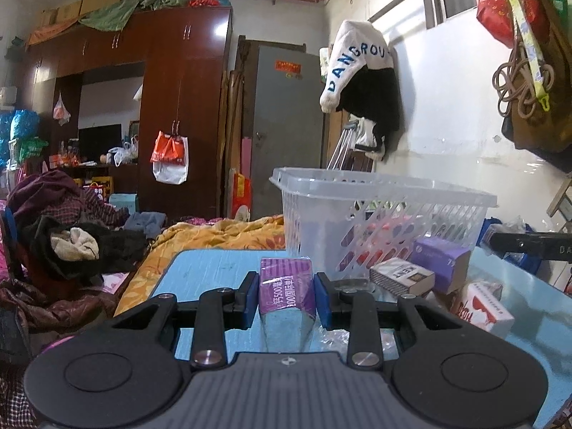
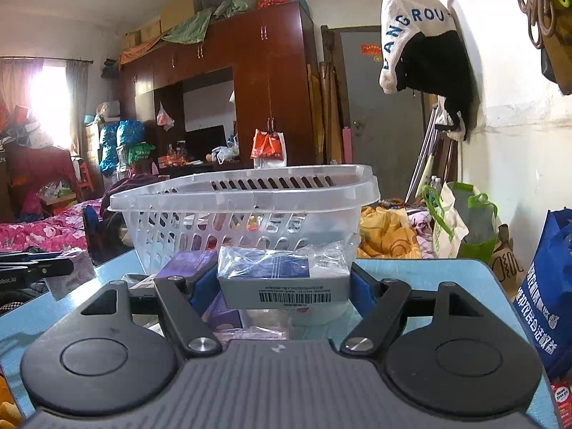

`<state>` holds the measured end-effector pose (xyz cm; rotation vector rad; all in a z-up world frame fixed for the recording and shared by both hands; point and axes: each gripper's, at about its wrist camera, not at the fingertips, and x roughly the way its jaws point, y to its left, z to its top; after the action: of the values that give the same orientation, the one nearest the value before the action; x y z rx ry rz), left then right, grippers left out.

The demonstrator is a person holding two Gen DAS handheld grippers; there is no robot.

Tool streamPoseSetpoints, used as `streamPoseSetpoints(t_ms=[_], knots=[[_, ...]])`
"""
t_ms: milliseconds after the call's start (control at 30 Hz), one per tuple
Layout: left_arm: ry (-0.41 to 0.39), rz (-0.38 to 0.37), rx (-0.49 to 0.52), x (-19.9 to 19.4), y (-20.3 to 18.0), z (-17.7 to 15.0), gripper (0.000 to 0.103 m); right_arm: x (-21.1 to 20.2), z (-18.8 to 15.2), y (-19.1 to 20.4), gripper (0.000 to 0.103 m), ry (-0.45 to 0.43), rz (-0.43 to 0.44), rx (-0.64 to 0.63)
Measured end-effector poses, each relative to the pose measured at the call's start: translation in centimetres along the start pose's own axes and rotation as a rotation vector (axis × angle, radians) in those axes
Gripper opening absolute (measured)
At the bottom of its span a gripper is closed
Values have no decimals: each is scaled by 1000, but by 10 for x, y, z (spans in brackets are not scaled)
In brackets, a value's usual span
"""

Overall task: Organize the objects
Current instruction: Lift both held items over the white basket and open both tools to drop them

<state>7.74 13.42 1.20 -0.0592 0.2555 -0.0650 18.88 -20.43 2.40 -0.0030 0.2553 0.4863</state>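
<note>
left tool [image 1: 287, 298] gripping purple box [image 1: 287, 287], basket [image 1: 386, 193] beyond

Translucent plastic basket [image 1: 357, 193]; glossy wooden wardrobe [image 1: 186, 71].

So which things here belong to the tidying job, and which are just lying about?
Job: purple box in left gripper, grey box in right gripper, basket, matchbox, red-and-white box.
Lying about: clothes pile, hanging jacket, blue bag.
</note>
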Motion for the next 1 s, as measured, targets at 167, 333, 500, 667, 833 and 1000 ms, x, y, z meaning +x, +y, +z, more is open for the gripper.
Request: streamPoseSetpoints(t_ms=[167, 333, 500, 667, 833, 1000], knots=[[-30, -13, -3, -8, -2, 3, 37, -1, 0, -2, 77, -6, 4, 14], [-55, -28, -6, -12, -4, 8, 37, -5, 2, -1, 77, -13, 11, 20], [-88, -69, -15, -17, -6, 25, 37, -20, 20, -2, 76, -55, 18, 31], [-116, -173, -48, 1, -13, 71, 37, -14, 67, 2, 76, -90, 43, 29], [-49, -180, -52, 60, -31, 117, 37, 41, 106, 20, 76, -15, 18, -43], [14, -132, -16, 113, -46, 128, 57, 79, 108, 22, 88, 63, -24, -81]])
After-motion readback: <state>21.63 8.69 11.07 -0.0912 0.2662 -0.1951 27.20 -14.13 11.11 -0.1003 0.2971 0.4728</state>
